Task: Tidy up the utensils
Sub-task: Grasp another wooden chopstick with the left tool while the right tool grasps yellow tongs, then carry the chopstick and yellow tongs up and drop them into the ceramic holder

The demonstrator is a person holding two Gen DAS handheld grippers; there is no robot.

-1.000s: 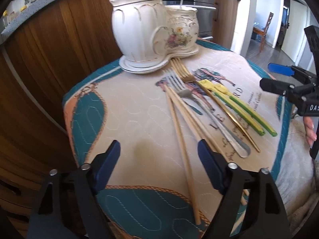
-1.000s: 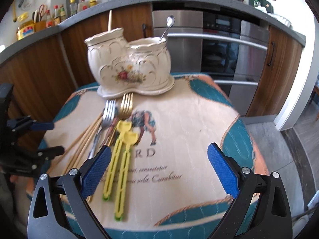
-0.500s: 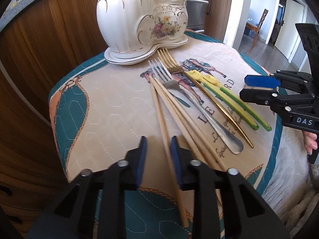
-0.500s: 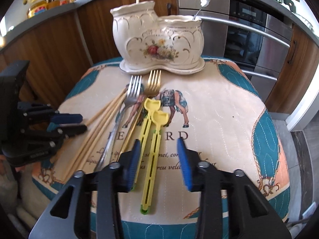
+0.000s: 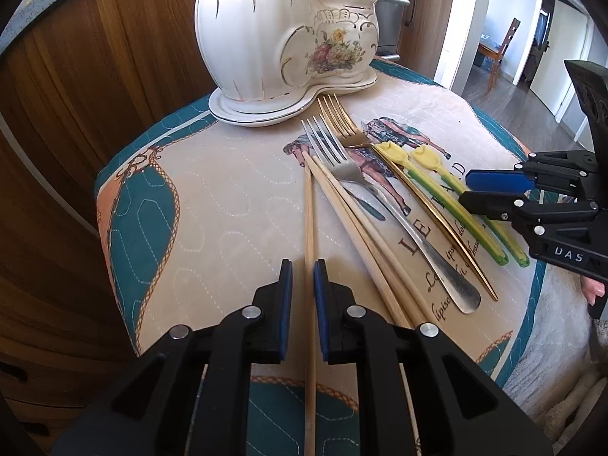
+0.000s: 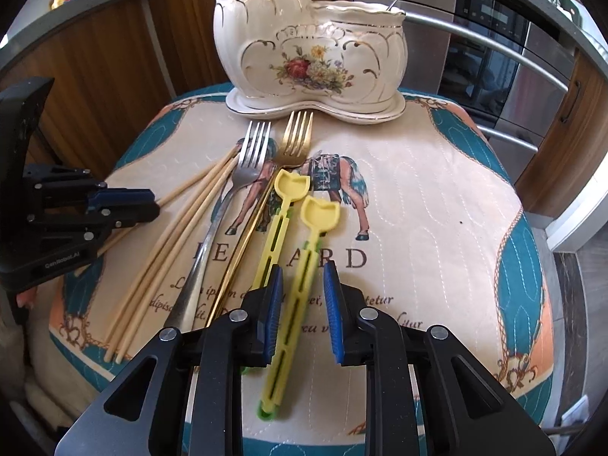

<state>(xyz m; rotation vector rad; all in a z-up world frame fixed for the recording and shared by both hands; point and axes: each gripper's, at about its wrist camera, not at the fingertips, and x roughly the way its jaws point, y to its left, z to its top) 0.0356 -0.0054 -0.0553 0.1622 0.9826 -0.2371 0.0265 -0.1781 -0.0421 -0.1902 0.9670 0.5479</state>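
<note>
L wrist view: left hand-held gripper [image 5: 303, 275] has narrowed round one wooden chopstick [image 5: 309, 228], pads either side w/ thin gaps, so can't tell if it grips. Chopstick lies flat on quilted surface [image 5: 212, 209], long axis toward ceramic holder [image 5: 283, 38].

R wrist view: right hand-held gripper [image 6: 303, 285] part-closed, straddling a yellow plastic spoon [image 6: 300, 281], visible gap on right side, not clamped. Spoon bowl points at holder; silver fork [image 6: 231, 197] & gold fork [image 6: 281, 167] lie parallel.

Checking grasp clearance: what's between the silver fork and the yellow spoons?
Right wrist view: only the gold fork lies between the silver fork and the yellow spoons.
</note>
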